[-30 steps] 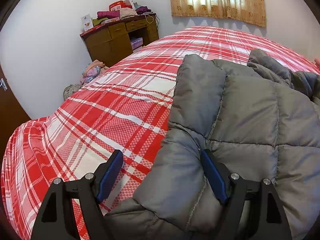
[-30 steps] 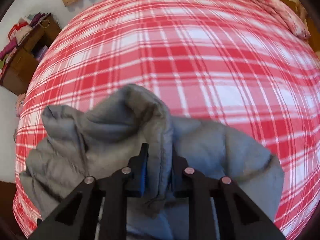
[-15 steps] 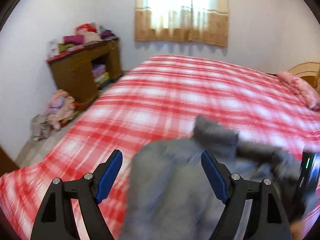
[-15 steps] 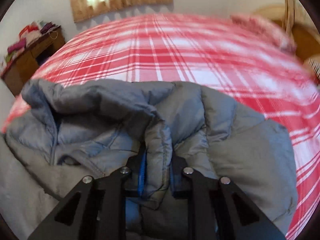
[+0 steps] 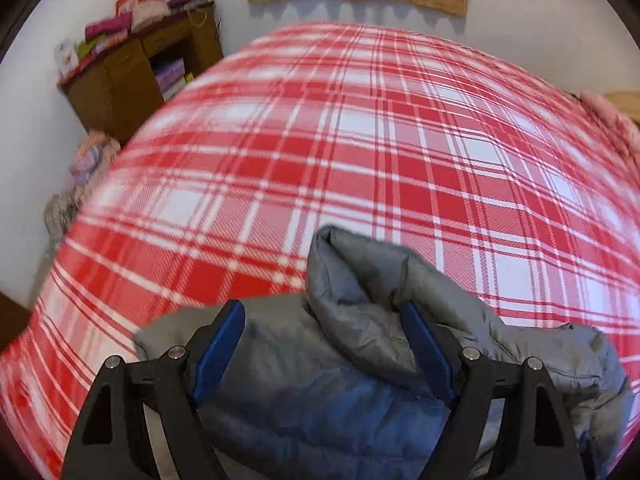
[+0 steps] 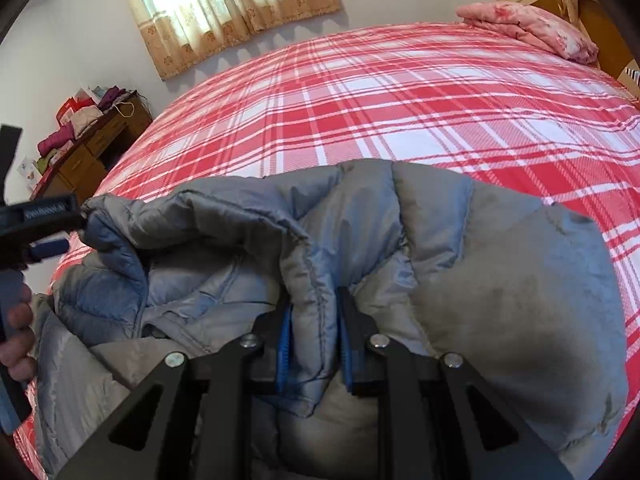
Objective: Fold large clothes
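A grey quilted puffer jacket lies bunched on the red and white plaid bed. My right gripper is shut on a fold of the jacket's edge. My left gripper is open, its blue pads wide apart, with the jacket bulging between them. In the right wrist view the left gripper shows at the left edge, against the jacket's far corner, with the hand that holds it below.
A brown wooden desk piled with clothes stands against the back-left wall, with a heap of clothes on the floor beside it. A pink folded blanket lies at the bed's head. A curtained window is behind.
The left gripper swung from the jacket's flat left side over to a bunched corner, staying open. The right gripper kept its hold and pulled the jacket edge nearer and lower.
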### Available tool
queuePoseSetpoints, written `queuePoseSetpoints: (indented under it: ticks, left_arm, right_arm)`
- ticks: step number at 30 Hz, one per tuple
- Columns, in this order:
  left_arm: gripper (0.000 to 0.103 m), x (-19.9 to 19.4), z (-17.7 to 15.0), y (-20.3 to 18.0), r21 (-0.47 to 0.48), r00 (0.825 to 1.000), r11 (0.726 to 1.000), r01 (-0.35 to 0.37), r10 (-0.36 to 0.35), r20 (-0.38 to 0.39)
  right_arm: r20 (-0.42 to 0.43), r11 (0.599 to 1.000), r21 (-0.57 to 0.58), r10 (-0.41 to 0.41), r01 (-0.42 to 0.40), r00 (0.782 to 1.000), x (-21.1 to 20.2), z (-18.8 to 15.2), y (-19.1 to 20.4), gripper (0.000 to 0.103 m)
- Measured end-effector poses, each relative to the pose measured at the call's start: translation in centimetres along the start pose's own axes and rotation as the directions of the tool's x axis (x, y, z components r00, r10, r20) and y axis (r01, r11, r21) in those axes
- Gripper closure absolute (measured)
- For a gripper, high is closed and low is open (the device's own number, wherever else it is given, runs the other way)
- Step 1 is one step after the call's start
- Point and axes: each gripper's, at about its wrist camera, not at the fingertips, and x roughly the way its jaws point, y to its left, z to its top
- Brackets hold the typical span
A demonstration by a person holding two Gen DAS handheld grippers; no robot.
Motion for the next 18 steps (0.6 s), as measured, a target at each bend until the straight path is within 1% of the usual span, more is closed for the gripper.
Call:
queuePoseSetpoints:
  ticks: [1,2,3,4,5,7,12,13,14,16,17,18]
  left_arm:
    - [0.023,0.2,0.0,0.3,-0.017,1.000,1.000,0.008,-0.008,-0.009]
    - [0.031,0.2,-0.3,0.7,-0.042,1.000,0.999,0.025,-0.026,-0.016]
    - [0.064,0.0,-0.5,0.9,-0.050,0.999,0.998,0.043,-0.044,-0.015]
    - [0.090,-0.2,-0.9,1.1,-0.045,0.996,0.996,0.077,-0.079,-0.032]
    - [0.090,-0.3,-1.2,1.2,-0.042,0.995,0.995,0.091,-0.093,-0.046]
    - [0.091,-0.6,-2.1,1.4,-0.033,0.996,0.997,0.069,-0.071,-0.055]
    - [0.091,-2.4,-5.5,2.6,-0.012,0.998,0.999,0.047,-0.047,-0.031]
    - [0.091,-2.5,-6.1,2.8,-0.012,0.999,0.999,0.035,-0.036,-0.023]
    - [0.091,-2.6,-6.9,2.9,-0.005,1.000,1.000,0.008,-0.008,0.000]
    - [0.091,-1.5,-7.4,3.2,-0.011,0.999,0.999,-0.039,0.039,0.010]
    - [0.091,-0.2,-7.8,3.6,-0.041,0.999,0.998,-0.040,0.040,-0.020]
    - [0.091,0.2,-8.0,3.9,-0.059,0.999,0.998,-0.030,0.029,-0.021]
  right_arm:
    - [0.000,1.000,0.002,0.004,-0.004,1.000,0.0,-0.1,-0.1,0.081]
    - [0.000,1.000,0.004,0.006,-0.006,1.000,0.0,0.0,-0.1,0.081]
    - [0.000,1.000,0.004,0.007,-0.007,1.000,0.0,-0.1,-0.1,0.081]
    - [0.000,1.000,0.004,0.007,-0.007,1.000,-0.1,-0.1,-0.2,0.081]
    - [0.000,1.000,0.004,0.007,-0.007,1.000,-0.1,-0.1,-0.2,0.081]
    - [0.000,1.000,0.002,0.006,-0.006,1.000,-0.1,-0.1,-0.2,0.081]
    - [0.000,1.000,0.002,0.006,-0.006,1.000,-0.1,-0.1,-0.1,0.081]
    - [0.000,1.000,0.002,0.005,-0.005,1.000,-0.1,-0.1,-0.1,0.081]
    - [-0.001,1.000,0.001,0.004,-0.004,1.000,-0.1,-0.1,-0.1,0.081]
    - [-0.006,1.000,-0.007,-0.003,0.003,1.000,0.0,-0.1,0.0,0.080]
    - [-0.012,1.000,-0.015,-0.004,0.004,1.000,0.0,0.0,0.2,0.076]
    - [-0.025,1.000,-0.025,-0.001,0.000,1.000,0.0,0.1,0.4,0.072]
